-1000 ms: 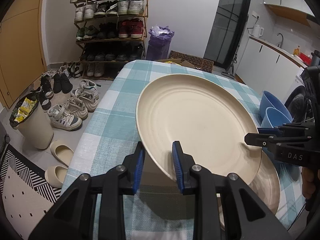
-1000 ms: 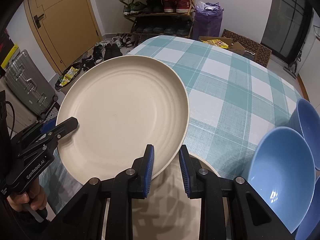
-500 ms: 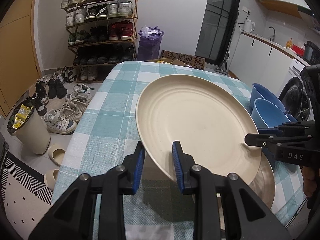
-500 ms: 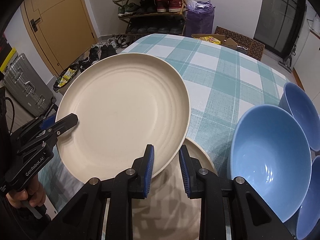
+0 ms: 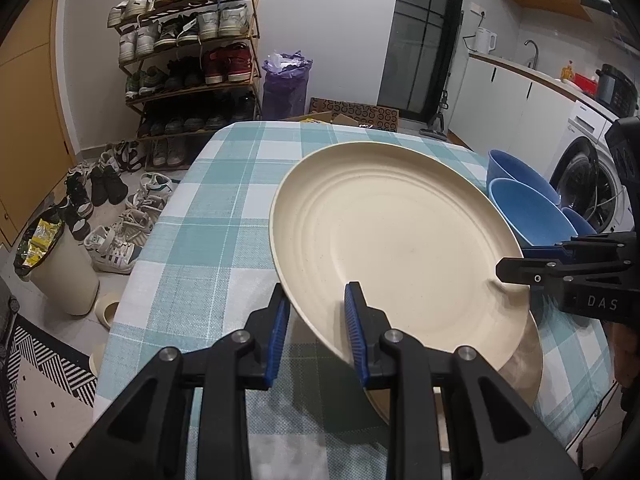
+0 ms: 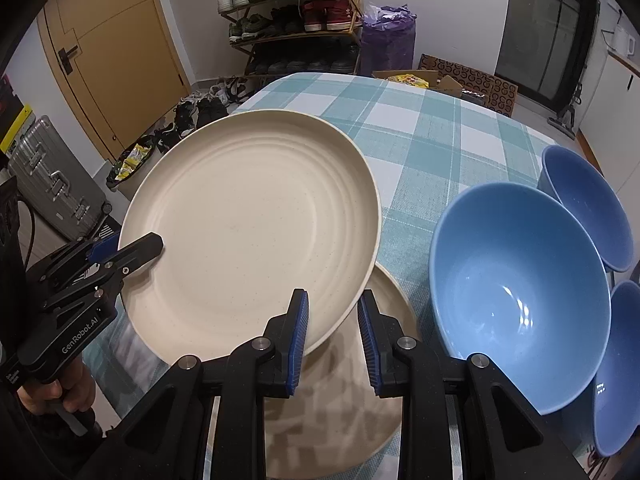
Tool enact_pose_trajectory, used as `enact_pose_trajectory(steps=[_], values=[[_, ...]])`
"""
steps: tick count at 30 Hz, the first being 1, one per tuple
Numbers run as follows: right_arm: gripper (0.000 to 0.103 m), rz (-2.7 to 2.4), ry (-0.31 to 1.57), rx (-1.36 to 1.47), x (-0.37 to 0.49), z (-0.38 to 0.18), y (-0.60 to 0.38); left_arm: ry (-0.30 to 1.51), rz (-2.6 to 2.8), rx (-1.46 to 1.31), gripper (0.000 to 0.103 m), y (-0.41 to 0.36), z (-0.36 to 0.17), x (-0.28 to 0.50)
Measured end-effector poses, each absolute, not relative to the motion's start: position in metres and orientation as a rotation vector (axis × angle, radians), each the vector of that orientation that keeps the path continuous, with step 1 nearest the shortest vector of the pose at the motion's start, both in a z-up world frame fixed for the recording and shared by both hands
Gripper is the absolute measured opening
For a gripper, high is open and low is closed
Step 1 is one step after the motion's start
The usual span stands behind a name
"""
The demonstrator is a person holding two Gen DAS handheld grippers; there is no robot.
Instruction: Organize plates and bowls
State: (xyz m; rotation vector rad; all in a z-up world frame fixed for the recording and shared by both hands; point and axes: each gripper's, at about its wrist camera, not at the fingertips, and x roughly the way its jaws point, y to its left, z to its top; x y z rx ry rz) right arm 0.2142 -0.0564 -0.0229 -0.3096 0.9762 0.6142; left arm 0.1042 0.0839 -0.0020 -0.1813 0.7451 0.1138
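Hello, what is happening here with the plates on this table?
A person holds one gripper in each hand, and both grip the same cream plate by opposite edges: the left gripper and the right gripper are shut on its rim. The plate is raised and tilted above a second cream plate that lies on the checked tablecloth. Three blue bowls stand beside them.

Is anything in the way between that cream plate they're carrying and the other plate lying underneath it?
Nothing visible. The lifted plate hangs right over the lower plate; the blue bowls sit off to the side.
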Motion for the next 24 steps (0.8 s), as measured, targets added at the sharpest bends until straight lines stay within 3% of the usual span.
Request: enact_pose_trajectory(steps=[24], values=[[0.026, 0.596, 0.976, -0.291, 0.192, -0.031, -0.09, 0.781, 0.068, -0.141, 0.026, 0.06, -0.012, 0.097]])
